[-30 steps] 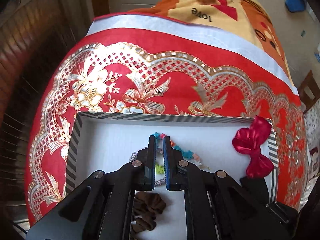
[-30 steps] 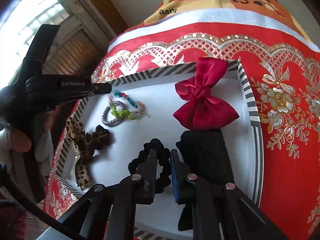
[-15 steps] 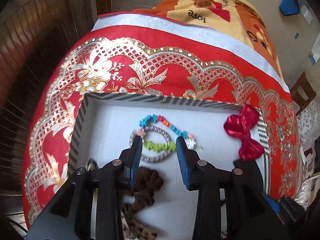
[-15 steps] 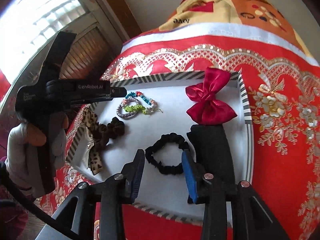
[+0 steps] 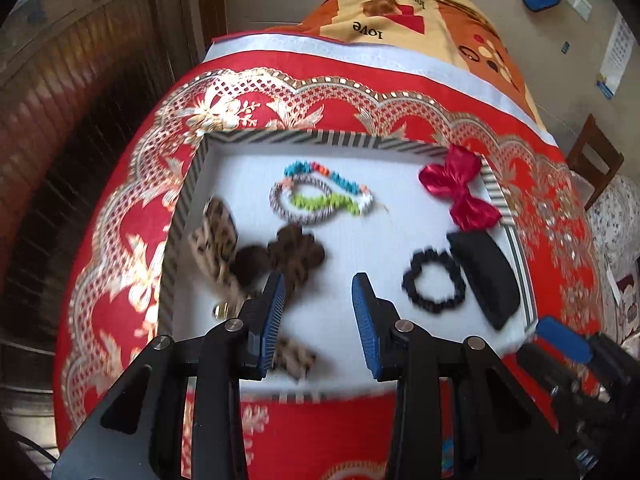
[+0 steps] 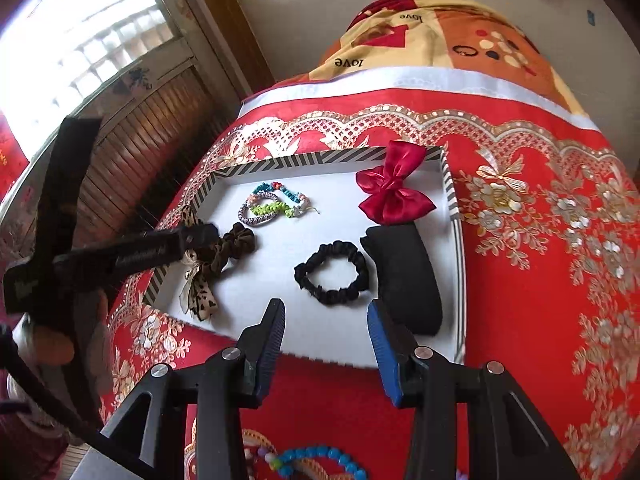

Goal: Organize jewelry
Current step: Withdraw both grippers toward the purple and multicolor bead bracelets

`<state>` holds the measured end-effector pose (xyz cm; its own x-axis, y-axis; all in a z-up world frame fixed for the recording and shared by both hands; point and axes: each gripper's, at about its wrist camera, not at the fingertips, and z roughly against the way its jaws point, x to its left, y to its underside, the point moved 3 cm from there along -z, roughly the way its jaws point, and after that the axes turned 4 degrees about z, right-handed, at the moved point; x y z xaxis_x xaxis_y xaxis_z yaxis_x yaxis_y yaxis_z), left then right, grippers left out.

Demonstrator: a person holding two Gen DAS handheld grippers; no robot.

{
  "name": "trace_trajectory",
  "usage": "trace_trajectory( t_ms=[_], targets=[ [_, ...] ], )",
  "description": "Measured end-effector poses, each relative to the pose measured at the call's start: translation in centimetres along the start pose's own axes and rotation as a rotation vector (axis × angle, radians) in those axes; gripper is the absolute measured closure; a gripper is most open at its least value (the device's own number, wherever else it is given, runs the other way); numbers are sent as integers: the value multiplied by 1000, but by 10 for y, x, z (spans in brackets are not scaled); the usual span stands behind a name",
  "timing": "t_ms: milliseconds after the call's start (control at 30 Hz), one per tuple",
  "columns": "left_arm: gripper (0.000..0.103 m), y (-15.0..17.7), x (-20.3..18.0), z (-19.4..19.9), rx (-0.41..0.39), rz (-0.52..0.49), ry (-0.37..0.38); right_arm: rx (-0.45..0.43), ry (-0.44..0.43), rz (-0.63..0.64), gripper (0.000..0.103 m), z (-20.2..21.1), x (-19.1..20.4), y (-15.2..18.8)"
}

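Observation:
A white tray with a striped rim (image 5: 320,138) lies on a red and gold cloth. In it are coloured bead bracelets (image 5: 320,196), a red bow (image 5: 460,192), a black scrunchie (image 5: 434,284), a black curved clip (image 5: 486,276), a brown scrunchie (image 5: 296,254) and a leopard-print bow (image 5: 214,240). My left gripper (image 5: 318,284) hangs open above the tray's near half, empty, its left finger over the brown scrunchie. My right gripper (image 6: 326,306) hovers just short of the black scrunchie (image 6: 332,276), its jaws opening with nothing between them.
More bead bracelets (image 6: 316,458) lie on the cloth under the right gripper. A folded orange blanket (image 6: 440,40) covers the far end. A wooden shutter (image 5: 80,100) runs along the left, and a chair (image 5: 592,152) stands at the right.
Both grippers were shut low in the tray and have opened and drawn back and up. The bracelets and the black scrunchie stay lying in the tray.

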<state>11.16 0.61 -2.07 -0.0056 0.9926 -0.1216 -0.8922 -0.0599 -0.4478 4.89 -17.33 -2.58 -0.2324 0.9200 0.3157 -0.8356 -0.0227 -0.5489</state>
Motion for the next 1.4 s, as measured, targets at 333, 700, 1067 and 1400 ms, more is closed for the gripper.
trace_trajectory(
  t_ms=[333,700,1067,1400],
  targets=[
    [69,57,5,37,-37,-30,-1,-22,46,0,61,35,12,37],
    [69,106,6,64,-38,-78,28,-45,95,-54,60,74,14,93],
    [69,149,0,63,34,-106,71,-42,165,-160,60,108,-12,150],
    [69,169,-17,51,102,-128,114,-19,199,-190,60,110,-22,181]
  ],
)
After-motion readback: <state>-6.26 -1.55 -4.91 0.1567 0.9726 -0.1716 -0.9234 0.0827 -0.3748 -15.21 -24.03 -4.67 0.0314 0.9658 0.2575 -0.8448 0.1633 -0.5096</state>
